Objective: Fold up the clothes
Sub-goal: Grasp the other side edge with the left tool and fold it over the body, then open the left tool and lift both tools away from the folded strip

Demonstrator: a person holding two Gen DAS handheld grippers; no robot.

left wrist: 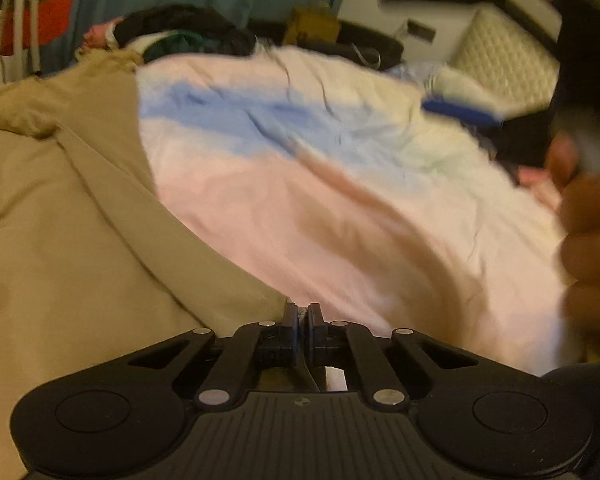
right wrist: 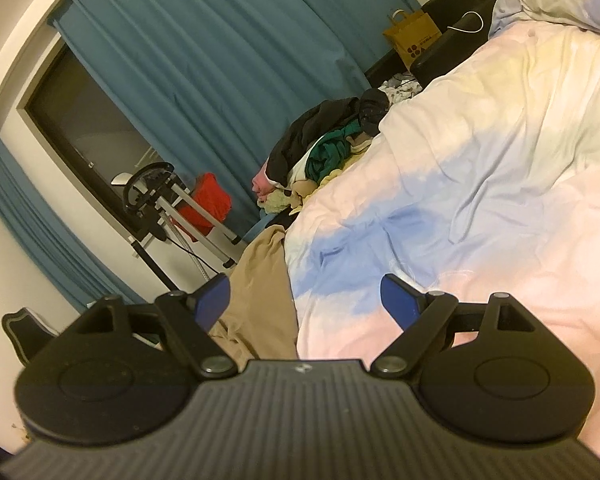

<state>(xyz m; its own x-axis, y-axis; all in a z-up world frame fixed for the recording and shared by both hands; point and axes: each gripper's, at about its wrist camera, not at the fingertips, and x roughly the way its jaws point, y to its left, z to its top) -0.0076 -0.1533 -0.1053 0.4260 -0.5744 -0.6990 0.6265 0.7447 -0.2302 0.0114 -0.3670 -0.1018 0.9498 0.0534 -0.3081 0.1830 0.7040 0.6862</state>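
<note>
Evidently the left gripper has its fingers pinched on the tan garment at the duvet's edge, while the right gripper gapes empty. Likely risk: that thin pinch slipping, spoiling the fold.

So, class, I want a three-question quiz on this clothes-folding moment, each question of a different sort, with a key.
1. True or false: the right gripper is clamped on fabric.
2. Which garment does the left gripper pinch? A) tan garment B) green garment in the clothes pile C) the pastel duvet
3. Fill in: the heap of unfolded clothes lies at the bed's edge in front of the ____ curtain.

Key: 1 false, its jaws stand wide apart, holding nothing. 2 A, by its edge. 3 blue.
</note>
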